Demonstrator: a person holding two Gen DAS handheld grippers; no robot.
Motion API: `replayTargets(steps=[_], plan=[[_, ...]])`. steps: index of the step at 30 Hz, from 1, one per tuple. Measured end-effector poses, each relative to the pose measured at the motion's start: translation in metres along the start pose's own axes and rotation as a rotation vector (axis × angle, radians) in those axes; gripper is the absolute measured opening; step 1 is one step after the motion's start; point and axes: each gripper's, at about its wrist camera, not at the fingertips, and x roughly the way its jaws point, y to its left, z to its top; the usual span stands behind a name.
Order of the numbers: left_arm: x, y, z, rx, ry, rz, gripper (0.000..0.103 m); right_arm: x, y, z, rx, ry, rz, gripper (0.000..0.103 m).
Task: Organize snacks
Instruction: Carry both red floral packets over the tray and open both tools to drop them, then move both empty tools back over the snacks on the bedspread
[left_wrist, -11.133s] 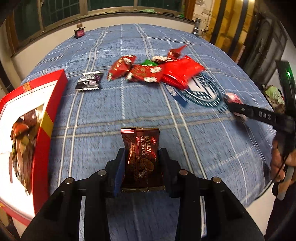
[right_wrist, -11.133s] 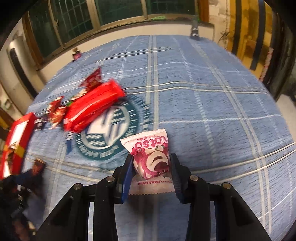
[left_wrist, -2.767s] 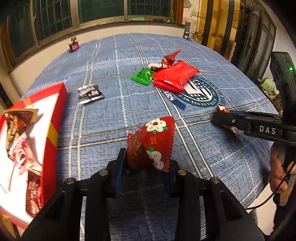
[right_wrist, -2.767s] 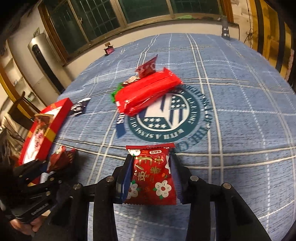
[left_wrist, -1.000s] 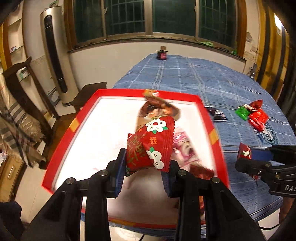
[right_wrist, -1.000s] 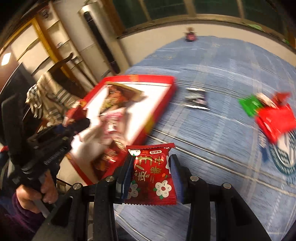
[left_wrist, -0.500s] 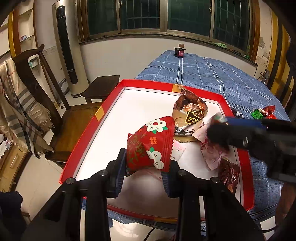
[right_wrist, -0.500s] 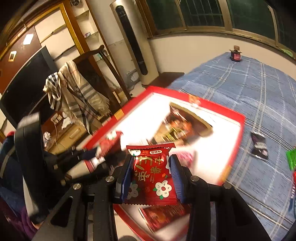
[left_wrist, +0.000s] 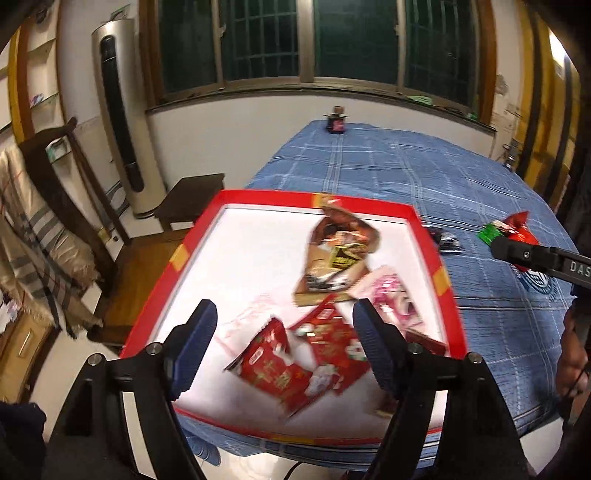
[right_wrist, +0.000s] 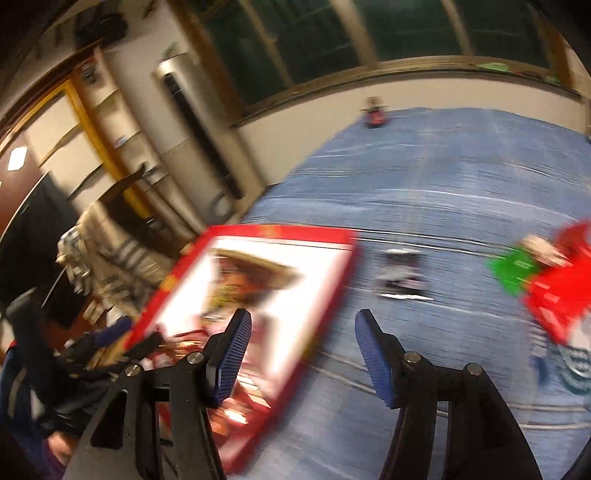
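Both red flowered snack packs, clamped in the claws half a second ago, are now lying loose in the red tray. Left claw is hovering over the tray's near end with its jaws opening, nothing between the blue pads, released. Two red flowered packs are lying below it on the white tray floor, overlapping, blurred, apart from the pads. Brown snack bag is lying farther in, toward the tray's far rim, with a pink pack just beside it on the right. Part of a dark pack shows by the right rim, mostly hidden behind the claw finger.

Right claw is also opening, empty, released, and its view is heavily motion-blurred; it has swung away from over the tray toward the blue checked cloth on the desk. In the left wrist view its black finger is reaching in from the right edge, over the cloth, beside the tray.

Still out on the desk: a dark small pack just outside the tray's right rim, a green pack and red packs farther right, touching each other. Small dark jar is standing at the desk's far edge. Wooden chair is standing left of the tray.
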Motion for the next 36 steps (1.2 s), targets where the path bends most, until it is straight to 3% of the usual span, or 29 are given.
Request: replayTargets(steps=[6, 12, 20, 23, 26, 28, 36], plan=[[-0.002, -0.034, 0.003, 0.067, 0.015, -0.034, 0.076, -0.051, -0.1, -0.013, 0.181, -0.063, -0.102, 0.061], [-0.006, -0.078, 0.004, 0.136, 0.038, -0.087, 0.076, -0.112, -0.191, -0.029, 0.362, -0.18, -0.21, 0.063], [-0.015, -0.136, 0.01, 0.243, 0.047, -0.148, 0.076, -0.157, -0.259, -0.044, 0.456, -0.249, -0.316, 0.065], [-0.017, -0.162, 0.016, 0.288, 0.047, -0.169, 0.076, -0.165, -0.283, -0.054, 0.526, -0.27, -0.295, 0.067], [-0.017, -0.188, 0.023, 0.319, 0.053, -0.21, 0.076, -0.168, -0.301, -0.064, 0.624, -0.292, -0.183, 0.068], [-0.014, -0.203, 0.026, 0.336, 0.056, -0.225, 0.076, -0.164, -0.308, -0.066, 0.652, -0.284, -0.16, 0.068], [0.006, -0.254, 0.02, 0.398, 0.12, -0.257, 0.076, -0.151, -0.296, -0.058, 0.592, -0.24, -0.152, 0.071]])
